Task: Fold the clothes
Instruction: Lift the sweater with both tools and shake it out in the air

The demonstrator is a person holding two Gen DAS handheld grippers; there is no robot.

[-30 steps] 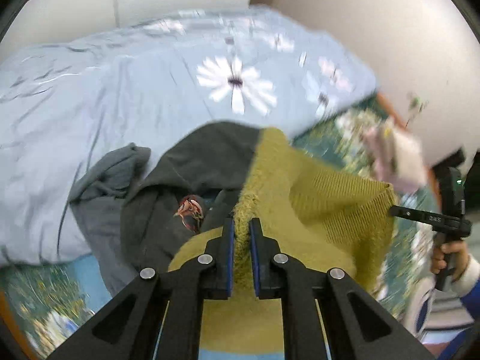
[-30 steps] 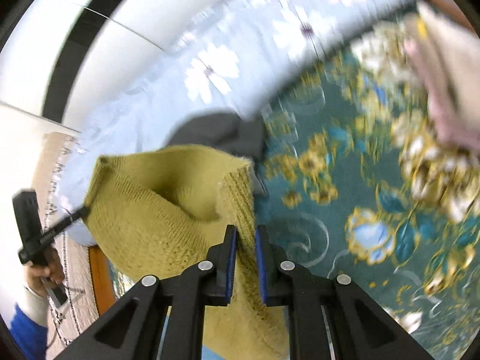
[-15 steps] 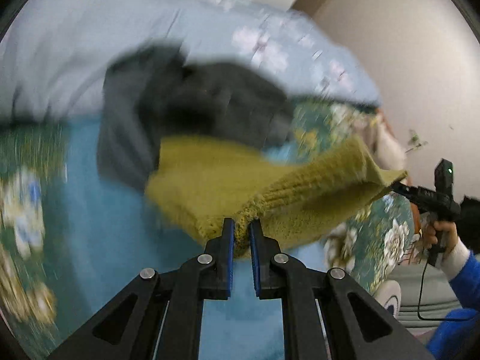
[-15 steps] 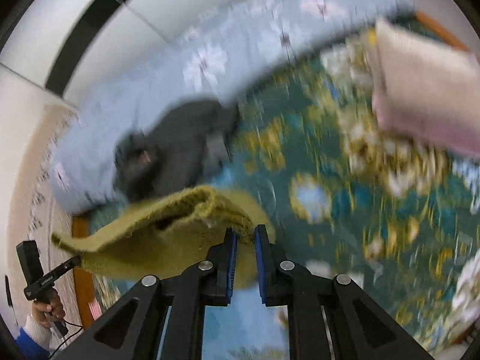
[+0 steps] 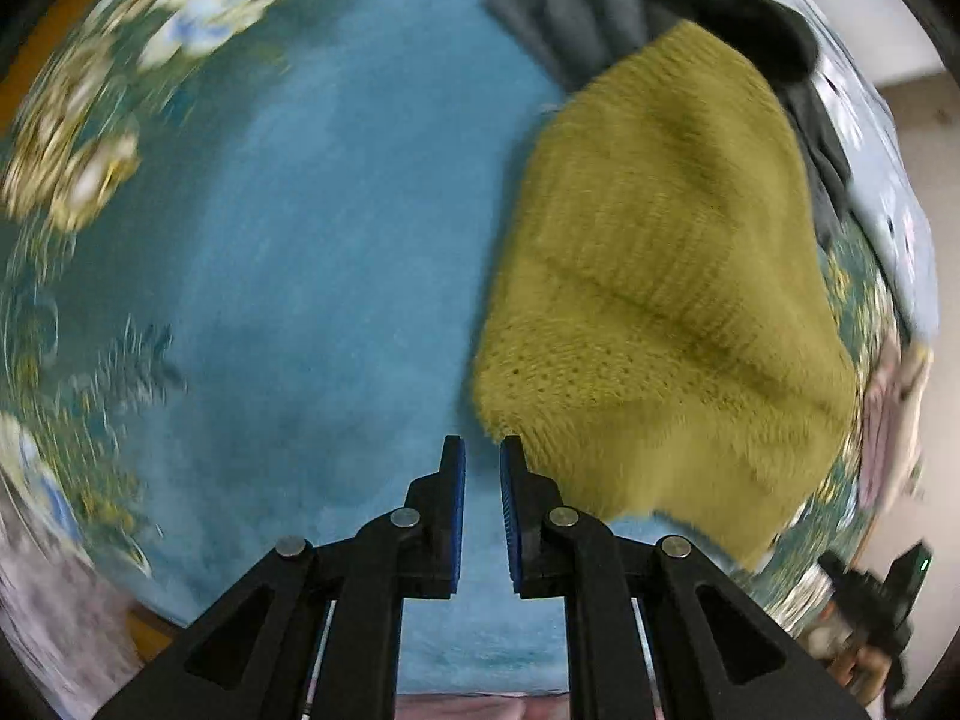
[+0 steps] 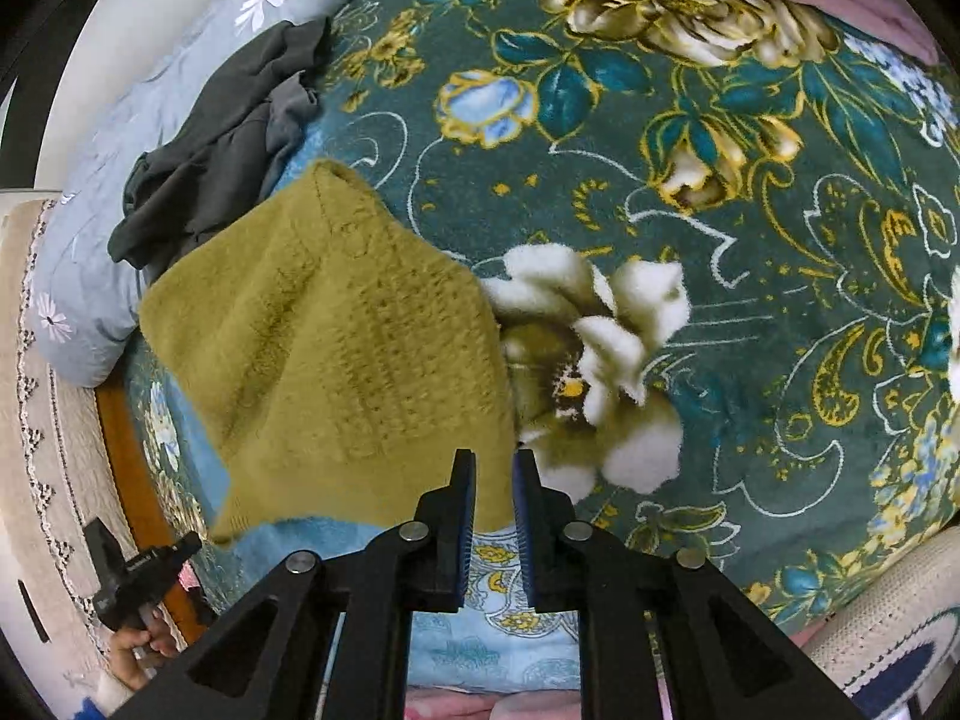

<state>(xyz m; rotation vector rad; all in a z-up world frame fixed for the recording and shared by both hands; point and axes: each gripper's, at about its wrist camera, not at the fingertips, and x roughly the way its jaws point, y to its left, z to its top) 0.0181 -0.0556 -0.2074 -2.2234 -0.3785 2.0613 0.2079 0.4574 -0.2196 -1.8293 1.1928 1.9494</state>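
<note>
Left wrist view: looks steeply down along the left gripper (image 5: 482, 450) at the bed's floral blanket (image 5: 288, 228) from close range. The blanket's edges are motion-blurred, so its far reach is probably unreadable.

Right wrist view: looks steeply down along the right gripper (image 6: 493, 463), facing across the blanket (image 6: 750, 228) toward the light blue duvet (image 6: 90, 276).

Shared region: both views take in the mustard knit (image 5: 660, 276) (image 6: 336, 360) and the dark grey garment (image 5: 630, 6) (image 6: 216, 144). Each view catches the opposite gripper near its lower outer edge.
</note>
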